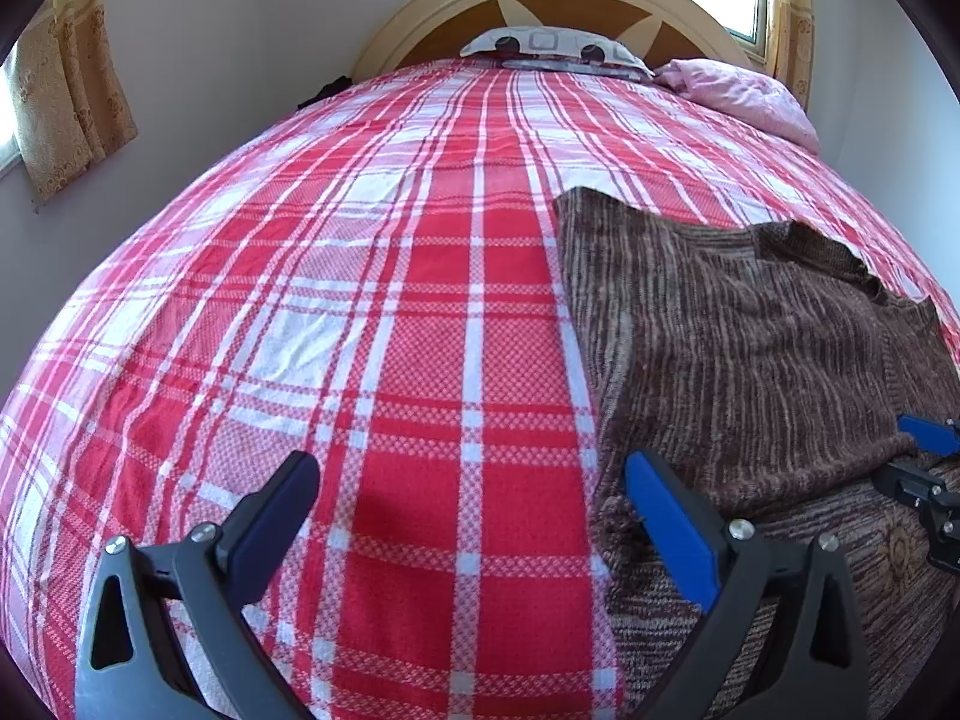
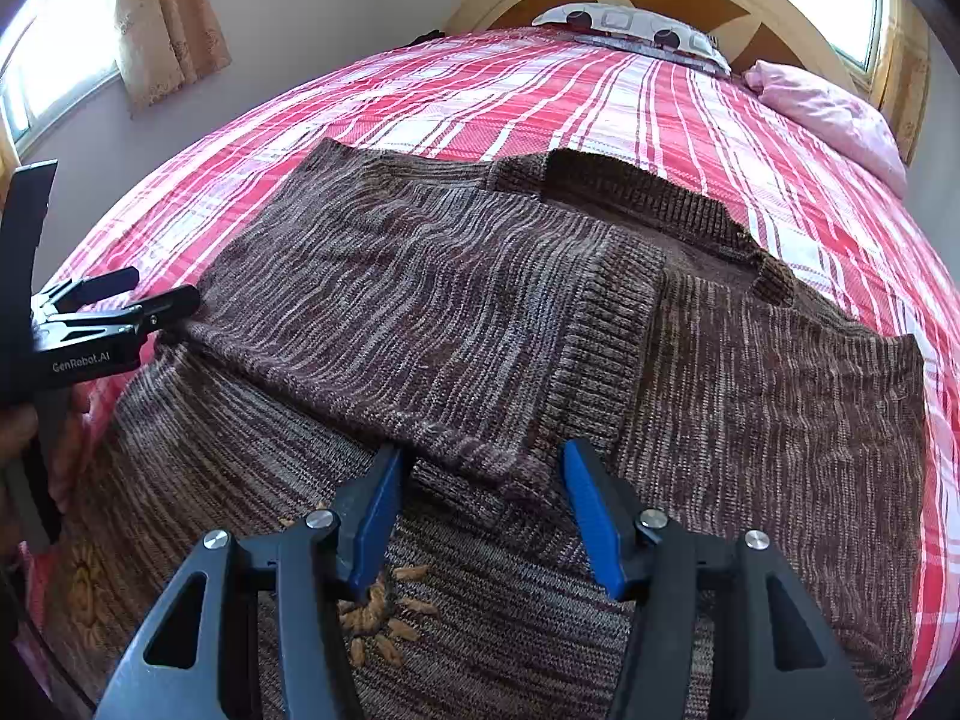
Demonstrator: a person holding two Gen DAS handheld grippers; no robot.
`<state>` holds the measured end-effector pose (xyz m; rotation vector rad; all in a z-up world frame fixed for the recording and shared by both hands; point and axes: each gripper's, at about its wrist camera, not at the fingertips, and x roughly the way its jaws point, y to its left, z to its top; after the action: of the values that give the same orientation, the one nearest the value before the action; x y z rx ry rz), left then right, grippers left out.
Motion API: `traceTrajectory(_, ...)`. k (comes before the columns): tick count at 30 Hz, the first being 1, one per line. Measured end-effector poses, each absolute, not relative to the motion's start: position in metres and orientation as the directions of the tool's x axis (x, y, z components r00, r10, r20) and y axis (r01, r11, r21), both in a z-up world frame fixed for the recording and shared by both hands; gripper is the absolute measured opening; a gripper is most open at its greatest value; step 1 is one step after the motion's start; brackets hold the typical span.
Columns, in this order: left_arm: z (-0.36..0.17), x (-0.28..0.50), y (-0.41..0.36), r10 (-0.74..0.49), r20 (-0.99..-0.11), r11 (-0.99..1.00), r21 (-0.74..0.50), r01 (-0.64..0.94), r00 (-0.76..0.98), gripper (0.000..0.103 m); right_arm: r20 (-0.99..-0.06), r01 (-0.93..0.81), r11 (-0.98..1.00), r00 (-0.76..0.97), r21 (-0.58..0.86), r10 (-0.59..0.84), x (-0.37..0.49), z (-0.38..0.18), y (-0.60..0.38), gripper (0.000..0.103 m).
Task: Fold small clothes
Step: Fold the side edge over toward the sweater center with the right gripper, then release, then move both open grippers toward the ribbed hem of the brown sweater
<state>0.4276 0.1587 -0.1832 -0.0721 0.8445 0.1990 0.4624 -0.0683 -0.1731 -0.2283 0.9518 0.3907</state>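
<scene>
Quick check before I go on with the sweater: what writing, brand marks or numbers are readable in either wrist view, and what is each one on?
"GenRobot.AI": white lettering on the black body of the left gripper, seen at the left edge of the right wrist view.
No other text: the brown sweater, the plaid bedspread and the patterned pillow show only patterns, and no tag or label can be seen.

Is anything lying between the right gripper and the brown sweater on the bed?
No, nothing visible. The right gripper hangs open directly over the brown sweater, by the folded sleeve's cuff, with only knit fabric beneath its fingers.
</scene>
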Motion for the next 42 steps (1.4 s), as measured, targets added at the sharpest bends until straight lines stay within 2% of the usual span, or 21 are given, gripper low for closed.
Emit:
traceTrajectory(4, -0.182, 0.427, 0.150, 0.189, -0.738, 0.977, 0.073, -0.202, 0.648, 0.103, -0.835, -0.399, 0.916, 0.514, -0.027, 0.199, 0.460, -0.169, -0.069, 0.055)
traceTrajectory(15, -0.173, 0.419, 0.149, 0.144, -0.748, 0.984, 0.038, -0.176, 0.648, 0.103, -0.821, -0.369, 0.928, 0.547, -0.060, 0.164, 0.435, -0.159, -0.082, 0.056)
traceTrajectory(25, -0.153, 0.369, 0.107, 0.119, -0.709, 0.993, 0.084, -0.085, 0.695, 0.103, -0.759, -0.312, 0.950, 0.617, 0.008, 0.209, 0.378, -0.121, -0.143, 0.056)
traceTrajectory(42, -0.145, 0.277, 0.070, 0.025, -0.719, 0.998, 0.053, 0.019, 0.694, 0.103, -0.758, -0.249, 0.968, 0.624, 0.035, 0.188, 0.276, -0.138, -0.204, 0.056)
